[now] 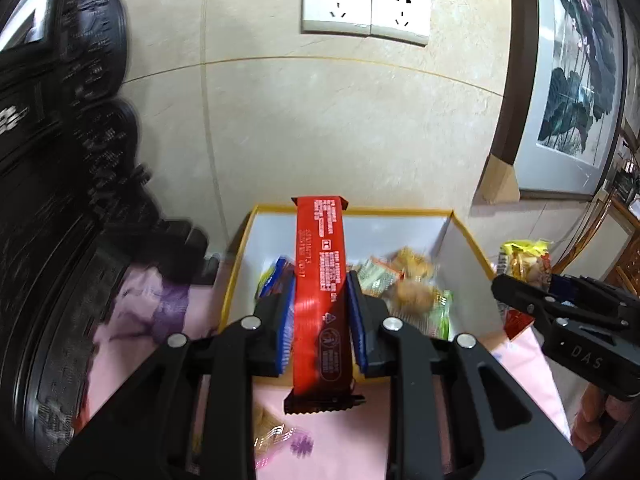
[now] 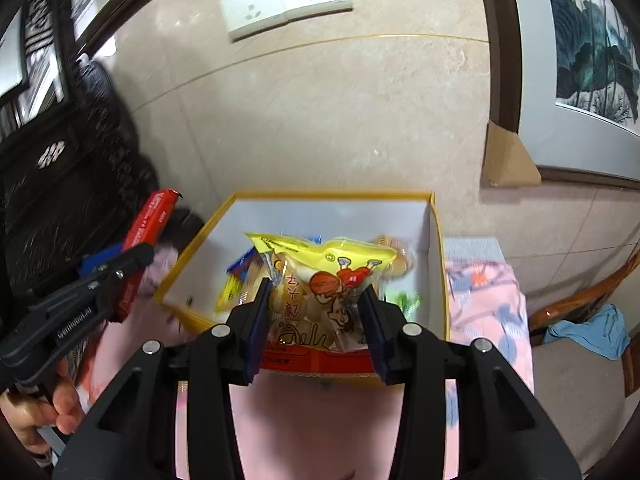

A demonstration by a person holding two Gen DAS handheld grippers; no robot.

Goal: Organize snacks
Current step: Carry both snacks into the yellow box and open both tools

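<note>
My left gripper [image 1: 320, 300] is shut on a long red snack bar [image 1: 320, 280] that points away from me, held above the near edge of a yellow-rimmed white box [image 1: 360, 210]. My right gripper [image 2: 316, 300] is shut on a yellow snack bag with a cartoon print [image 2: 324, 280], also raised over the box [image 2: 332, 194]. Several wrapped snacks [image 1: 400, 280] lie inside the box. In the left wrist view the right gripper [image 1: 532, 280] comes in from the right with the yellow bag [image 1: 524, 258]. In the right wrist view the left gripper [image 2: 116, 264] shows at left with the red bar [image 2: 148, 220].
The box sits on a pink patterned cloth [image 2: 488, 300] against a beige tiled wall with two sockets [image 1: 364, 8]. A black bag [image 1: 60, 200] stands to the left, a framed painting [image 1: 576, 60] leans at right, and a wooden chair with a blue cloth [image 2: 592, 328] is beyond.
</note>
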